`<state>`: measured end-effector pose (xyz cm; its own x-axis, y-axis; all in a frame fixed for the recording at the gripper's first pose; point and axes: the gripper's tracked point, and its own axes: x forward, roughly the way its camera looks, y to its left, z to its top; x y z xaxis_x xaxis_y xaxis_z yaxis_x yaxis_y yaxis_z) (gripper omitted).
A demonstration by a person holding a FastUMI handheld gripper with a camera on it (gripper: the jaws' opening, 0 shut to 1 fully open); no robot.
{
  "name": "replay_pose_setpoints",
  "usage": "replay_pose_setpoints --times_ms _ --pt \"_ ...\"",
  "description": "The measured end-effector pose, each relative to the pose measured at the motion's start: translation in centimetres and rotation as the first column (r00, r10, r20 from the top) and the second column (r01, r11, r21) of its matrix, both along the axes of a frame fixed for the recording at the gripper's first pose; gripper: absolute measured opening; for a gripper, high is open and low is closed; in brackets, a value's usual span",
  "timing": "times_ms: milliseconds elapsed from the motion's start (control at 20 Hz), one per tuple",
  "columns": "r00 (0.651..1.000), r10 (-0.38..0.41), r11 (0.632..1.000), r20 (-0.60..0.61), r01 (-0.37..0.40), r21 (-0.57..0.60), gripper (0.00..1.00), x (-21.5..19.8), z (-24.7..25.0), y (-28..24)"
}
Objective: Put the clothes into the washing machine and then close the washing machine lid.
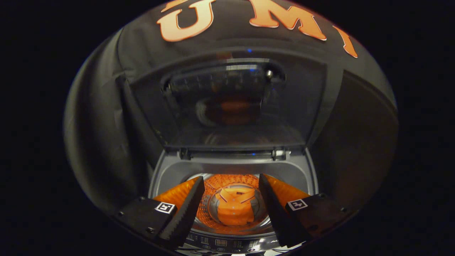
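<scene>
Gripper (231, 209) fingers spread (nothing held) above open washing machine (231, 167); orange garment (234, 209) lies in drum; lid (234, 106) raised.

Gripper view rides above washing machine (233, 167), looks down into drum (231, 209), near, between parted jaws.

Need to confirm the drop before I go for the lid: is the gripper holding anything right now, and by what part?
Nothing is held. The gripper is open, its fingers spread with nothing between them. The orange cloth lies down in the drum, beyond the fingers. The lid stands open.
</scene>
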<state>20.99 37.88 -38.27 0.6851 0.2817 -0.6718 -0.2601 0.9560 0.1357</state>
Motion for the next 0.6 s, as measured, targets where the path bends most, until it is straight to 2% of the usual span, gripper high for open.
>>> replay_pose_setpoints --times_ms 350,600 --pt "0.987 0.007 0.999 0.159 -0.012 0.035 0.99 3.0 10.4 -0.2" --pt "0.972 -0.008 0.997 0.236 -0.009 0.071 0.99 6.6 14.8 0.4"
